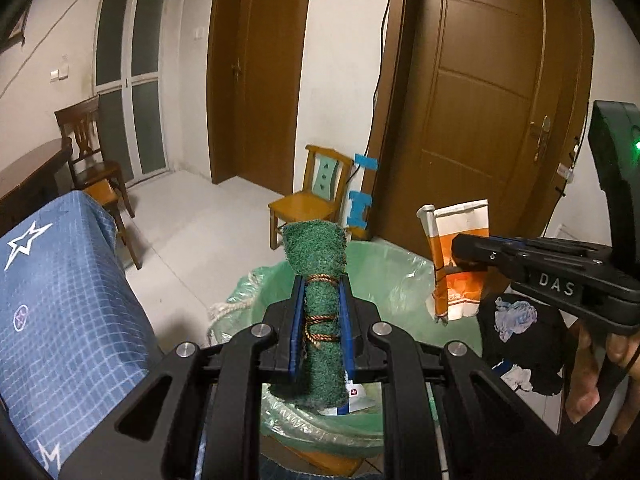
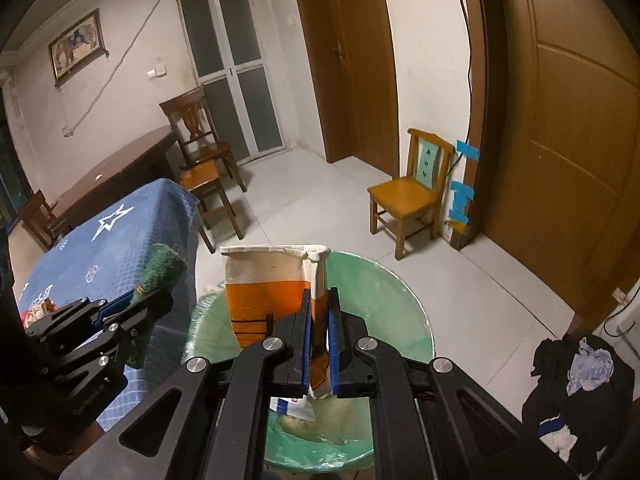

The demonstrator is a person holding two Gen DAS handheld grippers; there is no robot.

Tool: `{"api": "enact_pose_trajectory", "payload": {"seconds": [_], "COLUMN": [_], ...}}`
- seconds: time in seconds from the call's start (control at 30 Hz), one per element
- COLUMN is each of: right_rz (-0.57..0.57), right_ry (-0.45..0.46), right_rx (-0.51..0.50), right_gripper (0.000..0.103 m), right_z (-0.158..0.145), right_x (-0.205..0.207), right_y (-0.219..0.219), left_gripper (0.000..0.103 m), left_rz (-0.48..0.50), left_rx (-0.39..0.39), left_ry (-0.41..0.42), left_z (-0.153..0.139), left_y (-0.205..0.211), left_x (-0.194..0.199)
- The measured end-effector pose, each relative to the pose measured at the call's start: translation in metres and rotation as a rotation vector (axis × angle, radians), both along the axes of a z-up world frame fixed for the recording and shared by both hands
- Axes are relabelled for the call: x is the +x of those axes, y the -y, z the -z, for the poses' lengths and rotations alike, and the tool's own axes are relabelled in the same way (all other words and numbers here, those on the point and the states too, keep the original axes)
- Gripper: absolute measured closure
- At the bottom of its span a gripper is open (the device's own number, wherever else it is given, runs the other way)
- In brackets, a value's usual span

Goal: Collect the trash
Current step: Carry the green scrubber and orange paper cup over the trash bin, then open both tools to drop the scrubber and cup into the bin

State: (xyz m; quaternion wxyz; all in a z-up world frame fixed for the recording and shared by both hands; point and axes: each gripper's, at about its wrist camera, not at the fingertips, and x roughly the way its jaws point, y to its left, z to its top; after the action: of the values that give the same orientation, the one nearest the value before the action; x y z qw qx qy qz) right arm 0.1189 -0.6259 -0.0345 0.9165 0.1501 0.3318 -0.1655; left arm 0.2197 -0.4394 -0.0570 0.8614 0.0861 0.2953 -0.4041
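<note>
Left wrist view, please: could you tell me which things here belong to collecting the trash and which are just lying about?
Belong to the job:
- green scouring pad roll, clamped in the left gripper
- orange-and-white paper bag, clamped in the right gripper
- green-lined trash bin

Just lying about:
- small wooden chair
- dark clothes pile
- blue star cloth

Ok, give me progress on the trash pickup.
Done: some wrappers already lie inside the green-lined bin. In hand: the left gripper clamps a rolled green scouring pad and the right gripper a flattened orange paper cup, both over the bin. Left: letting go of both.
</note>
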Motion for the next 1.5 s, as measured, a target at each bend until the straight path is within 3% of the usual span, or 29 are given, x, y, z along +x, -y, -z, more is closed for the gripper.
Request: {"api": "enact_pose_trajectory", "payload": {"seconds": [0.6,0.93,1.37,1.47,1.5], "right_rz": [0.013,0.015,0.014,0.017,0.02], "right_ry": [-0.026,-0.082,-0.089,-0.084,-0.083], "right_rx": [0.008,0.019,0.025,0.03,0.031], "right_gripper": [0.096,0.095,0.095,0.092,0.083], "right_z": [0.016,0.026,0.037,0.039,0.039], "right_x": [0.006,0.018,0.024,0.023,0.022], "right_y": [-0.002,0.002,0.004,0.005,0.005], "left_gripper": [0.088,0.088,0.086,0.076,0.073], "left_rz": [0.002,-0.011,-0.021,-0.028,-0.031], "left_rx": [0.04,0.138,0.139,0.138,0.137], "left_ry": [-0.022,-0.098,-0.119,-0.123,-0.122], "left_z": [0.0,0.019,0.022,0.021,0.021], "left_y": [0.026,0.044,0.047,0.046,0.045], "left_x": [0.003,0.017,0.02,0.02,0.021]}}
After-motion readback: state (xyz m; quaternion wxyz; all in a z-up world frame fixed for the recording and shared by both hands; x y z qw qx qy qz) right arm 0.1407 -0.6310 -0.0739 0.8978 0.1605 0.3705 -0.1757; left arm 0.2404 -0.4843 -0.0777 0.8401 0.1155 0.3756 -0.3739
